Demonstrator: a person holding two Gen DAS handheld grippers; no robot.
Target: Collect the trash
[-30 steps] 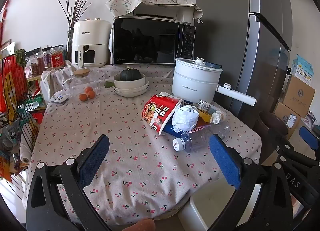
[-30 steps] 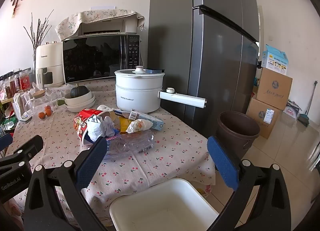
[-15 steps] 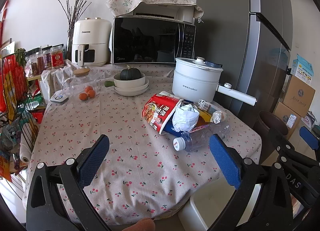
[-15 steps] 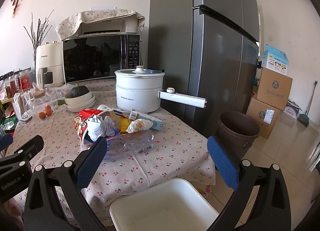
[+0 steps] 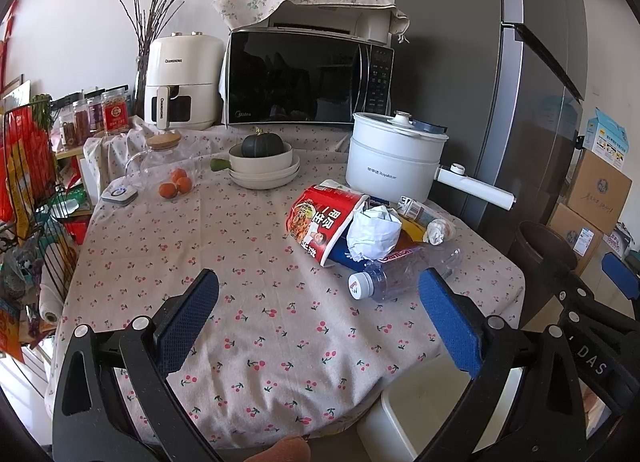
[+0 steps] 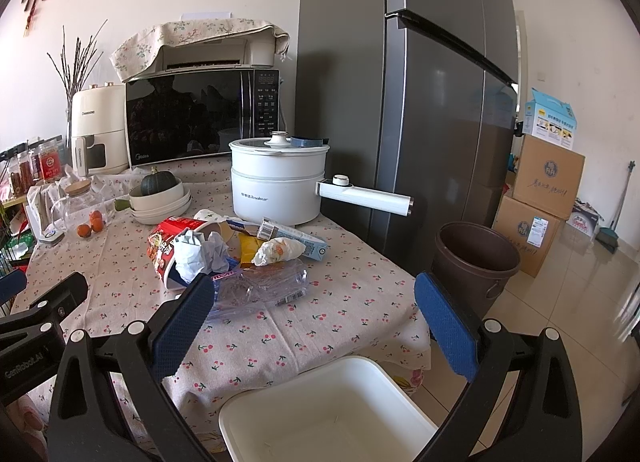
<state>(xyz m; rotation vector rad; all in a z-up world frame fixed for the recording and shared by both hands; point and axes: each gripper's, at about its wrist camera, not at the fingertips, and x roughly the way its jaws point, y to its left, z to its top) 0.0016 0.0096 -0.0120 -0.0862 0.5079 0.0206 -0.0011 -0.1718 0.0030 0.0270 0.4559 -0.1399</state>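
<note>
On the table one noodle cup point(image 5: 324, 218), one paper ball point(image 5: 374, 232), one clear bottle point(image 5: 400, 276), one carton point(image 6: 292, 240) and one wrapper point(image 6: 278, 252) are lying. Three oranges point(image 5: 176, 184) are sitting by one jar point(image 5: 162, 158). One pot point(image 5: 394, 160), one microwave point(image 5: 308, 78), one squash point(image 5: 262, 146) and two bins point(image 6: 474, 258) point(image 6: 328, 410) are showing.

Bright daylight, sharp, fisheye-bent edges (dark corners)

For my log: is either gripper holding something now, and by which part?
Nothing is held. The left gripper and the right gripper are both open and empty, short of the trash.
</note>
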